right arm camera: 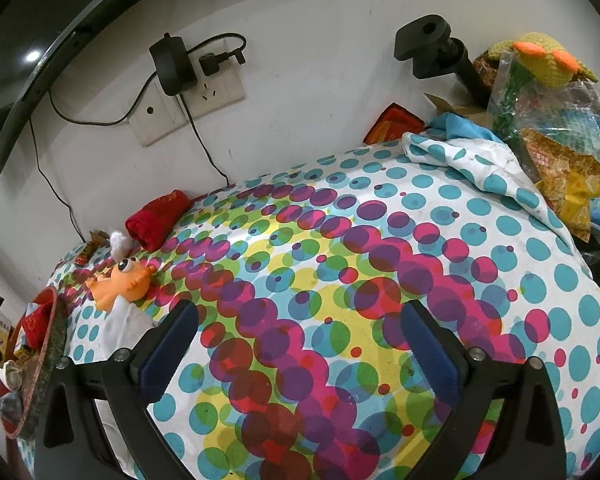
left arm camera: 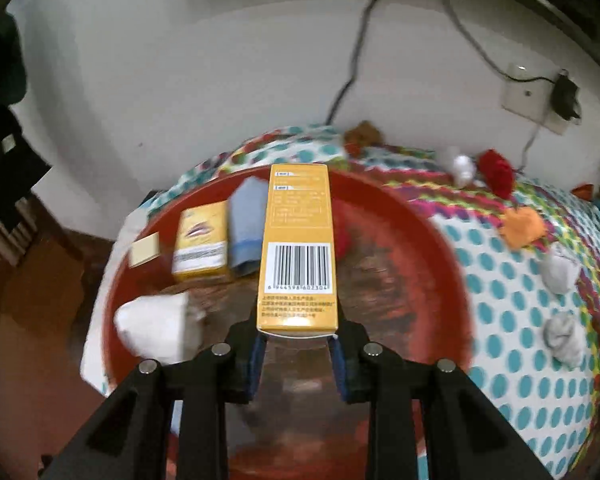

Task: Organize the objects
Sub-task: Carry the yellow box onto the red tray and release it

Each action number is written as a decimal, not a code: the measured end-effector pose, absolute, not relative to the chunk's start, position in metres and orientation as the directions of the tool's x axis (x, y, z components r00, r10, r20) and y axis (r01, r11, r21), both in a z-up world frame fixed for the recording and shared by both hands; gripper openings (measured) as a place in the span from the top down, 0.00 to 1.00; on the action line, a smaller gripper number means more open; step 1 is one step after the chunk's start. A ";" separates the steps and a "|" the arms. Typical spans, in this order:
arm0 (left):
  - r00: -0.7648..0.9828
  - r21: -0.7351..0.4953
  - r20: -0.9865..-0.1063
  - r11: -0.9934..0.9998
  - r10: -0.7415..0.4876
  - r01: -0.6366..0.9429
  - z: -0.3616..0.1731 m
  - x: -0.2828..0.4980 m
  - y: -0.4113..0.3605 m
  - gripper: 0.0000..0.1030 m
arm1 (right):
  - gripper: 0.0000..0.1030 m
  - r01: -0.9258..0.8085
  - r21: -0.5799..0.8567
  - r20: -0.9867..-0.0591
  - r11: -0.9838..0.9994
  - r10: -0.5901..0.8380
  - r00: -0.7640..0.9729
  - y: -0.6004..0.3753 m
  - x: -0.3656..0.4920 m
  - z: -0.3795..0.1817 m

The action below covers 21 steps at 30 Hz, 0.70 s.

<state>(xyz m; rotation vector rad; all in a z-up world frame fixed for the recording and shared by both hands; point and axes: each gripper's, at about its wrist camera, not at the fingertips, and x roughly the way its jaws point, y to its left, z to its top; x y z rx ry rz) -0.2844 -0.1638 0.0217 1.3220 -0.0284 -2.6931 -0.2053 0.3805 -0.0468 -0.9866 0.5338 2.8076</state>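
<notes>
Orange carton (left arm camera: 298,248) is clamped in left gripper (left arm camera: 298,344) above red tray (left arm camera: 428,240), placing step in hand; lowering beside yellow box (left arm camera: 200,240) is needed next. Right gripper (right arm camera: 300,344) is held apart, empty, over dotted cloth (right arm camera: 500,280).

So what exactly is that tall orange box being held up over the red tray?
The orange box looks like a slim cardboard carton. Its facing side carries a black barcode on a white patch, small white print below it and faint framed text panels above. It appears closed and undented. The left gripper clamps its near end between blue-padded jaws, so it points away from the camera, above the red tray. Only the pads seem to touch it.
</notes>
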 end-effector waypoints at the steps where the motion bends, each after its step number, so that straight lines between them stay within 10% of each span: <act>1: -0.597 0.086 -0.789 -0.988 -0.146 0.128 0.019 -0.283 -0.170 0.73 | 0.02 -0.225 0.288 -0.625 -0.931 -0.005 -0.781 0.381 -0.206 -0.047; 21: -0.528 0.115 -0.824 -0.973 -0.206 0.200 -0.011 -0.283 -0.200 0.73 | 0.01 -0.224 0.289 -0.627 -0.931 -0.007 -0.779 0.382 -0.206 -0.047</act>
